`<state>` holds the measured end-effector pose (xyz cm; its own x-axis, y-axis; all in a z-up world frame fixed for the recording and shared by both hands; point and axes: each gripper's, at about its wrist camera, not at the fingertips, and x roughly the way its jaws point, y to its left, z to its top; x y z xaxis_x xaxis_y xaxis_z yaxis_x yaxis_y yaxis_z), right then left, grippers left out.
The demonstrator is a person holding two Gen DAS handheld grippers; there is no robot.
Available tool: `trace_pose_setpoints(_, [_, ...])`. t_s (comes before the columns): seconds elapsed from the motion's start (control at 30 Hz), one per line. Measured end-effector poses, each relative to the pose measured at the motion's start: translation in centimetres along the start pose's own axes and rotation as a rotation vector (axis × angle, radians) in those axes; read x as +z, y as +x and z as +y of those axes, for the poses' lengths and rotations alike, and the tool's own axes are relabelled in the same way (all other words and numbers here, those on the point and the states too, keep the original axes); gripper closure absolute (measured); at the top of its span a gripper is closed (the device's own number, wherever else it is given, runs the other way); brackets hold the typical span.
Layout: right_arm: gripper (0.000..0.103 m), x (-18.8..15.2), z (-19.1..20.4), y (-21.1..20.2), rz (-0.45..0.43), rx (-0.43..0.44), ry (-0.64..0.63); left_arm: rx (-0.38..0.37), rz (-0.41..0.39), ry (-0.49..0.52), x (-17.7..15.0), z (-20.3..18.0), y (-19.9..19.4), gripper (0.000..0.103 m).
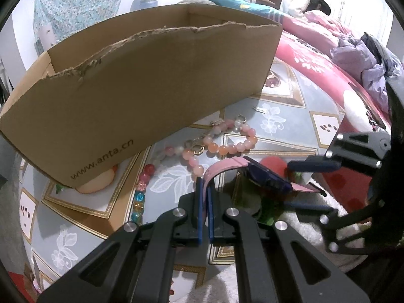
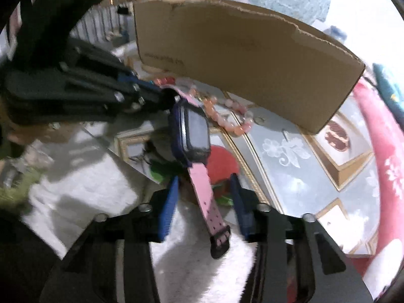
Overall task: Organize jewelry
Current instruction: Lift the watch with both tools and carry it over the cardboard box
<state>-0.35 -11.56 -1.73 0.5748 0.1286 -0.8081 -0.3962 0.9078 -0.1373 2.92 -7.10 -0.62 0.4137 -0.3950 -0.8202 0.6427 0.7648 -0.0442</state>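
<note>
Beyond both tongs stands the torn brown cardboard box (image 1: 141, 80), pink bead bracelets (image 1: 227, 146) strewn before it. Left gripper (image 1: 205, 189) is pinched tight on one pink strap of the blue-cased watch (image 2: 195, 131). Right gripper (image 2: 205, 197) stands partly open, the other strap between its pads, apparently untouched. Closing off-centre could twist the watch loose onto the bracelets.
</note>
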Motion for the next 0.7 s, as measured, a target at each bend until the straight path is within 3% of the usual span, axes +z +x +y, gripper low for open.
trace_pose_setpoints(0.1, [0.094,-0.1,-0.3,-0.5,-0.005,-0.024,0.004,-0.009,-0.001,-0.008,-0.1,0.3,-0.1,0.100])
trace_pose_setpoints(0.17, [0.101,0.0,-1.0,-0.9,-0.014,-0.034,0.037,-0.014,-0.006,-0.007,-0.1,0.3,-0.3,0.100])
trace_pose_setpoints(0.33, [0.101,0.3,-3.5,-3.3,-0.064,-0.029,0.120,-0.029,-0.033,0.011,-0.3,-0.3,-1.1,0.100])
trace_pose_setpoints(0.7, [0.101,3.2,-3.4,-8.2,-0.221,-0.219,0.045,-0.075,-0.186,0.044,1.1,-2.0,-4.6,0.100])
